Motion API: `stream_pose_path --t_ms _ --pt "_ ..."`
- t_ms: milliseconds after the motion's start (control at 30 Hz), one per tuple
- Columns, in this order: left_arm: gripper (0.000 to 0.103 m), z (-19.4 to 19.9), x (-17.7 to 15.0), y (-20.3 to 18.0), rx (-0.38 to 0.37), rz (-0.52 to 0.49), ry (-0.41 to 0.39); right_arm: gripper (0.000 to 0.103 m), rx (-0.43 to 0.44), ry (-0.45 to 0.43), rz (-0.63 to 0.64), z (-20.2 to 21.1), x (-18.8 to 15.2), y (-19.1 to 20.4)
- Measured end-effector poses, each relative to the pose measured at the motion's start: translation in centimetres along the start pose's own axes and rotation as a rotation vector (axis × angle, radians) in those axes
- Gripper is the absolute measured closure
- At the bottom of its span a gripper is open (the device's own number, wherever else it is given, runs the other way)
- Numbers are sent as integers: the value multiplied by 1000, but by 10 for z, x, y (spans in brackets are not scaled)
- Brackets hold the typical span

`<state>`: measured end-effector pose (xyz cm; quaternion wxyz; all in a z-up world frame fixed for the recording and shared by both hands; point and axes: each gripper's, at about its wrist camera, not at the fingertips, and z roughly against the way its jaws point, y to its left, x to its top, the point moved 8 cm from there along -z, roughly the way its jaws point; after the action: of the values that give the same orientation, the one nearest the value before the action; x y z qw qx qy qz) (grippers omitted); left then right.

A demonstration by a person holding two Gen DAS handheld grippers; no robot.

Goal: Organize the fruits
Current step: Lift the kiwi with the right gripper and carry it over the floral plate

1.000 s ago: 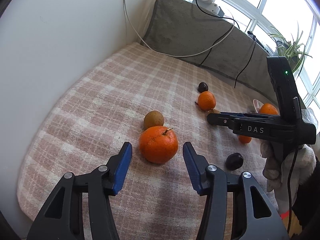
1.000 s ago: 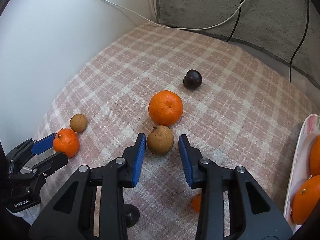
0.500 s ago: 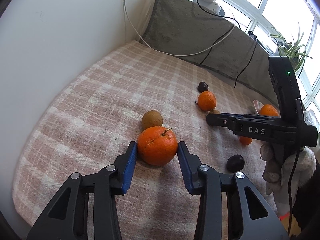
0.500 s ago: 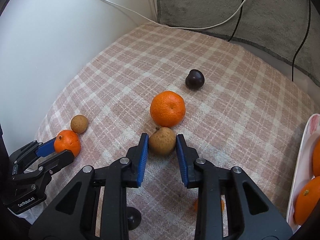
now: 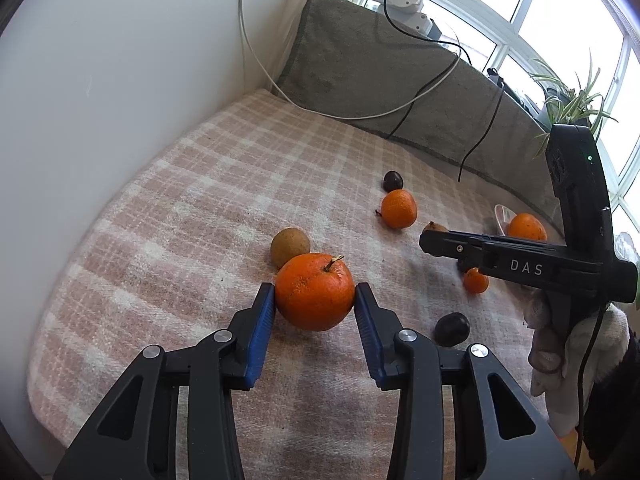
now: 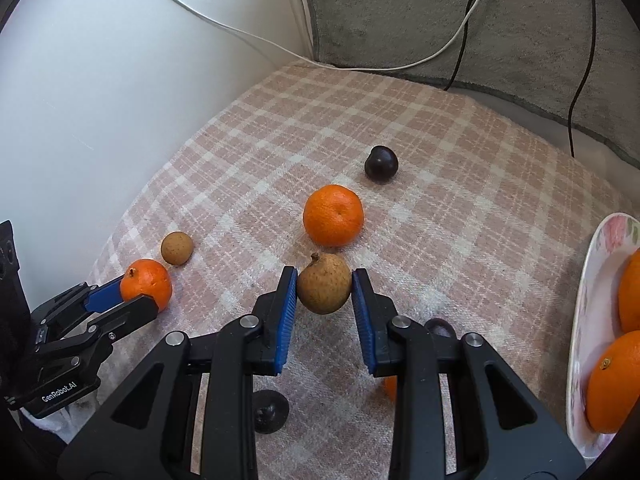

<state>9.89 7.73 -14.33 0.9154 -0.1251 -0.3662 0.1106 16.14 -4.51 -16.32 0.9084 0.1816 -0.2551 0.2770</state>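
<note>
My left gripper (image 5: 315,294) is shut on a large orange (image 5: 308,300) with a short stem, low over the pink checked blanket (image 5: 208,184). A round brown fruit (image 5: 290,246) lies just behind that orange. My right gripper (image 6: 324,280) is shut on a brown pear (image 6: 325,289), with both blue pads against its sides. Past the pear lie a second orange (image 6: 333,215) and a dark plum (image 6: 381,164). In the right wrist view the left gripper (image 6: 120,300) with its orange (image 6: 146,283) shows at the lower left.
A flowered plate (image 6: 592,280) holding oranges (image 6: 616,380) sits at the blanket's right edge. Another dark plum (image 5: 452,329) and a small orange (image 5: 476,280) lie near the front. A white wall runs along the left. A grey cushion (image 5: 360,64) with cables closes the back.
Both grippers' jaws have closed. The left pads came in onto the large orange and the right pads onto the brown pear. The other fruits lie where they were.
</note>
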Motion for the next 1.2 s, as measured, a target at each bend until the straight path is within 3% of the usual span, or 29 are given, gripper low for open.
stream_pose_path --t_ms 567,1200 --pt "64 7 15 -56 -81 -90 -26 74 2 -146 -89 79 -9 -38" --pt "64 -6 26 -137 -172 -226 -28 74 -83 -268 -210 151 -38 -107"
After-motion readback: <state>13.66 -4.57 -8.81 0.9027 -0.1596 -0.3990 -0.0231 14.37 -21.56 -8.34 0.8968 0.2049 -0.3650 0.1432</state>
